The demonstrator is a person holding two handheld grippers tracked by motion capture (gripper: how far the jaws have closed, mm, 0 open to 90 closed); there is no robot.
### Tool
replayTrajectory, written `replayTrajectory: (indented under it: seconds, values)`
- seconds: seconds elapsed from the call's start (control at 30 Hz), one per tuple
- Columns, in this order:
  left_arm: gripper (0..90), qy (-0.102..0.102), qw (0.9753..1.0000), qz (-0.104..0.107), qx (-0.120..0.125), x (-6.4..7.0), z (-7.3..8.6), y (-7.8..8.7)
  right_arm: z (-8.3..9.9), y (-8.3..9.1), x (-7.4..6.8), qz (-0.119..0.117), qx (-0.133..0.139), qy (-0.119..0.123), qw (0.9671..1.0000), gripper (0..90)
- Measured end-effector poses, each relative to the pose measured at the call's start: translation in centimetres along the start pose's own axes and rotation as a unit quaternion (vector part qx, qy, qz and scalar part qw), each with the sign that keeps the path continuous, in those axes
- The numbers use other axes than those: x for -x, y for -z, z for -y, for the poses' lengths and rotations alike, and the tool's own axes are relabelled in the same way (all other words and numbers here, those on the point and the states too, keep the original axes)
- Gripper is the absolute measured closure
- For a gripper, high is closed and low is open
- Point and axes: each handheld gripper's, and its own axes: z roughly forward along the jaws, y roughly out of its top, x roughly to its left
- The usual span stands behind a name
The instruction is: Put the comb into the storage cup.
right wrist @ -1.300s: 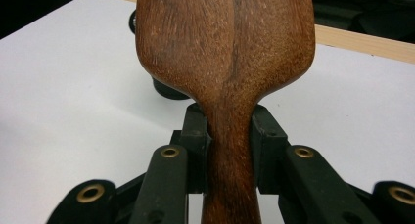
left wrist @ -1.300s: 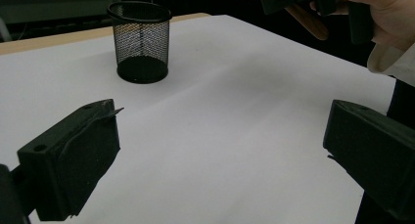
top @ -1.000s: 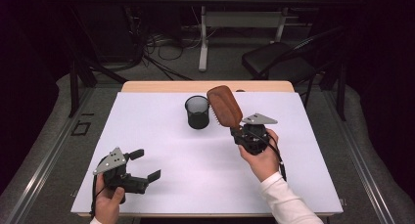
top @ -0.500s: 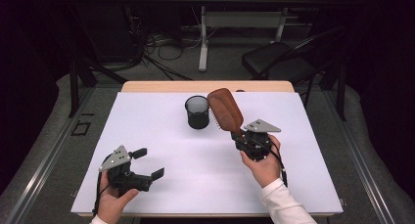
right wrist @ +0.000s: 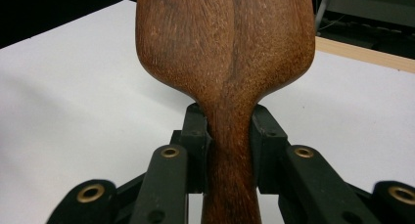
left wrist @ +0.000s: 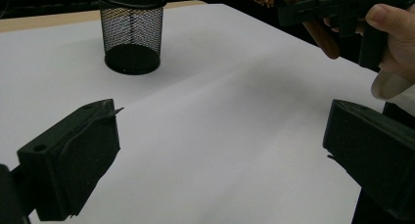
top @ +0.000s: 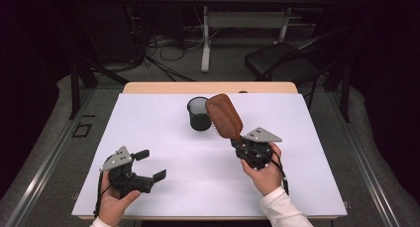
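White surface (top: 198, 187) in dark room — mesh pen cup (top: 198, 113) upright; right gripper (top: 242, 146) clamps wooden hairbrush (top: 224, 116), left gripper (top: 151, 165) open, empty.

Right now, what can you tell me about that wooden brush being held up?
The wooden hairbrush is a reddish-brown paddle with visible grain, a broad rounded head and a narrow handle. The right claw clamps the handle from both sides, holding it in the air, tilted toward the black mesh cup. Short bristles show on its underside.
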Motion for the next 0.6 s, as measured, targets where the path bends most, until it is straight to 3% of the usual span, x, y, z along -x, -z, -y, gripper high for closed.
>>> replayTrajectory:
  seconds: [0.6]
  values:
    - [0.3,0.007,0.9999,0.01,-0.012,-0.1,-1.2,-0.9,0.8,0.5,-0.9,-0.012,0.005,0.012,0.9998,71.7]
